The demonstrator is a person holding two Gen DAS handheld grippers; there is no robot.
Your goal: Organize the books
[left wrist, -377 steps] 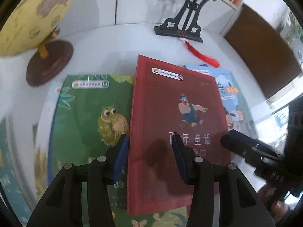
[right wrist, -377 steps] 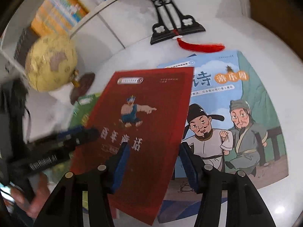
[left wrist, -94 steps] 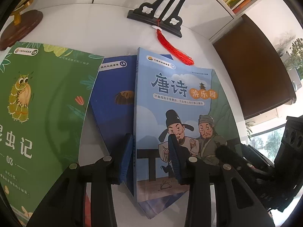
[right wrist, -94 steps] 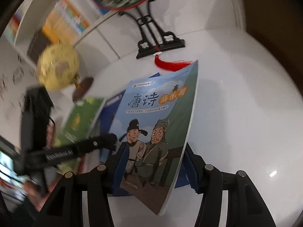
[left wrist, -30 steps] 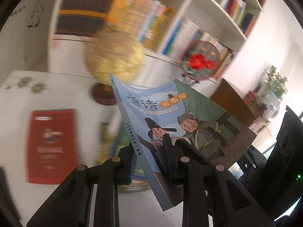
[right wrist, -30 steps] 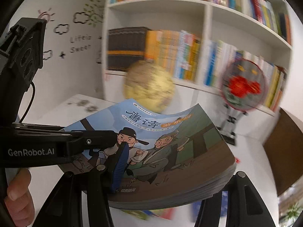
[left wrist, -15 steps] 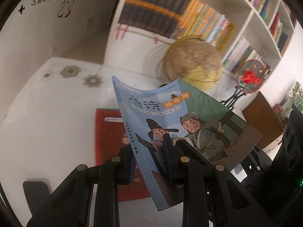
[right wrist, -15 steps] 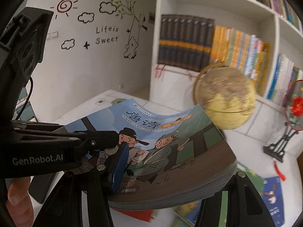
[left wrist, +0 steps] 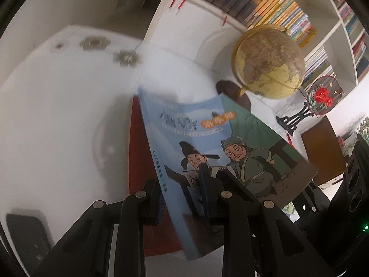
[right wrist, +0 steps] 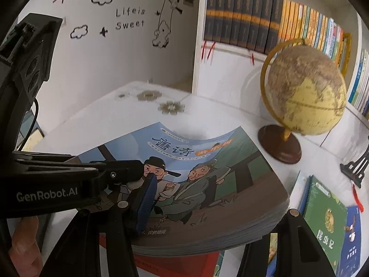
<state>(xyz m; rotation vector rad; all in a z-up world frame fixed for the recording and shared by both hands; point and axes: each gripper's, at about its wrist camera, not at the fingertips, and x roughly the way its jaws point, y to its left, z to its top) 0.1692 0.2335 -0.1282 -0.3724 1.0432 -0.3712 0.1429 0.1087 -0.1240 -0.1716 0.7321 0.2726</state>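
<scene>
A light blue book (left wrist: 207, 138) with two cartoon men on its cover hangs above the white table. My left gripper (left wrist: 182, 198) is shut on its spine edge. My right gripper (right wrist: 207, 207) is shut on its front edge, with one blue pad (right wrist: 145, 205) on the cover; its other finger is under the book (right wrist: 203, 168). The left gripper's arm (right wrist: 69, 180) reaches in from the left in the right wrist view. A red book (left wrist: 138, 161) lies flat on the table right under the blue one; its red edge also shows in the right wrist view (right wrist: 175, 263).
A yellow globe (right wrist: 304, 94) on a wooden base stands at the right. A green book (right wrist: 327, 219) and a dark blue book (right wrist: 352, 235) lie beside it. A black fan stand (left wrist: 297, 115) and a bookshelf (right wrist: 253, 16) are behind. A phone (left wrist: 27, 237) lies front left.
Both grippers have carried the blue book left from its place near the fan stand, and lowered it over the red book. The book is closer to the table now.
</scene>
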